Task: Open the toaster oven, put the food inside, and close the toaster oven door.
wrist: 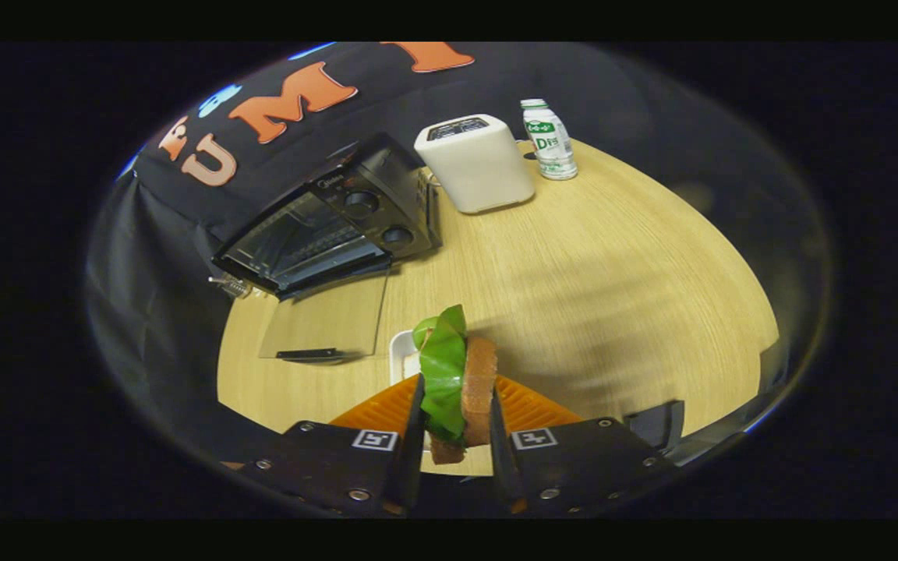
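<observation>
The gripper (455, 436) is built from two dark flat plates fastened with small silver screws; a square black-and-white marker is fixed on each plate beside the jaws, and ribbed panels are seen just behind them

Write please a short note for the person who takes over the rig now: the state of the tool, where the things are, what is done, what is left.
Tool: shut on the sandwich (bread slice with a green leaf), held on edge between both fingers above the wooden table.
Toaster oven: beyond the fingers, at the table's far side; its glass door is folded down, open.
White plate: just behind the sandwich, on the table.
White toaster and small bottle: beside the oven, not part of the job.
Done: door opened, food picked up.
Left: carry the sandwich into the oven, release it, close the door.
</observation>
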Tool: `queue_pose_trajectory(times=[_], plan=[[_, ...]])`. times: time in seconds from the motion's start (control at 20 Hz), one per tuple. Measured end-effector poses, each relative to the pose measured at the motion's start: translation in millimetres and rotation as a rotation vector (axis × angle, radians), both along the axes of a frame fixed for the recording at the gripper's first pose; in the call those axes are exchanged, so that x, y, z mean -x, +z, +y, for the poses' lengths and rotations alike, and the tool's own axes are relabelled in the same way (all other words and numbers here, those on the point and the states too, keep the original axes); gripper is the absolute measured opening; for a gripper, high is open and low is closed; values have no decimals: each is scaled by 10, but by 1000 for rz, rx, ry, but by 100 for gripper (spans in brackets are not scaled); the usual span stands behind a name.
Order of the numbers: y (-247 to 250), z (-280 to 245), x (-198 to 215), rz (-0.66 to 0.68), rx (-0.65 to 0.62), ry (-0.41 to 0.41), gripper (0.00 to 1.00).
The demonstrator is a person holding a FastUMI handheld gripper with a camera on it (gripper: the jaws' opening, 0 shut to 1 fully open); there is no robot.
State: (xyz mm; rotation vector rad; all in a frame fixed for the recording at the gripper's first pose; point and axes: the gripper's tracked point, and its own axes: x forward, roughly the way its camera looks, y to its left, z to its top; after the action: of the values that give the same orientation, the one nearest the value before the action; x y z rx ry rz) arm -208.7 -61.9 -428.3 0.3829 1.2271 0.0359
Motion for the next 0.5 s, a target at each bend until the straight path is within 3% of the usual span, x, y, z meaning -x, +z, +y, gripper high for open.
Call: queue_pose_trajectory(times=[0.15,0.5], plan=[[123,87,-39,-27,21,48,33],[501,282,-362,-113,38,45,33]])
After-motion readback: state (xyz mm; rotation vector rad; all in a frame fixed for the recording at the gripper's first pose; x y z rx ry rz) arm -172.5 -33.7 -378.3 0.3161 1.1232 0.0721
